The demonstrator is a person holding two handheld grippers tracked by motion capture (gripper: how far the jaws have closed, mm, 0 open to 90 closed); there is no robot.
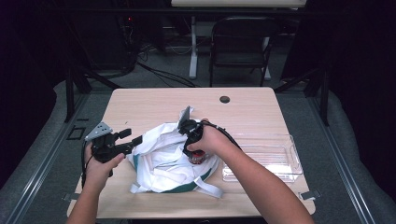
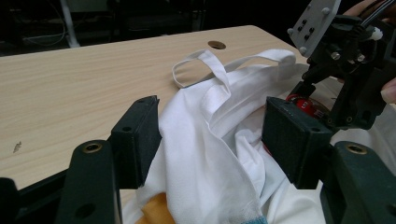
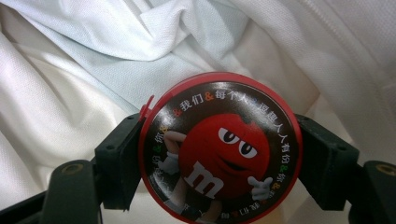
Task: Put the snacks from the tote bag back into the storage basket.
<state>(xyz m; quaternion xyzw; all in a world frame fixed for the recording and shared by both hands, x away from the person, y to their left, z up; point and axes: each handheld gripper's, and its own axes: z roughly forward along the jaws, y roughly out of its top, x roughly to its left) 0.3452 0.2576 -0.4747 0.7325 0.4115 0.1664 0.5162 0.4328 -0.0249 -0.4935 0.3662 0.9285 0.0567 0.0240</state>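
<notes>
Our right gripper (image 3: 219, 158) clamps the red tin (image 3: 219, 149) over the open white bag (image 1: 163, 158) on the worktop (image 1: 140, 105). Left fingers (image 2: 135, 140) stand spread, straddling the bag's edge — we should pinch that cloth so the mouth stays wide.

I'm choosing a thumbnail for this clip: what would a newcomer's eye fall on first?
The round red candy tin with its cartoon face, clamped between the right gripper fingers just above folds of cloth. Next comes the crumpled white bag at the table centre, the left gripper fingers open around its edge. A clear plastic bin sits to the right.
</notes>
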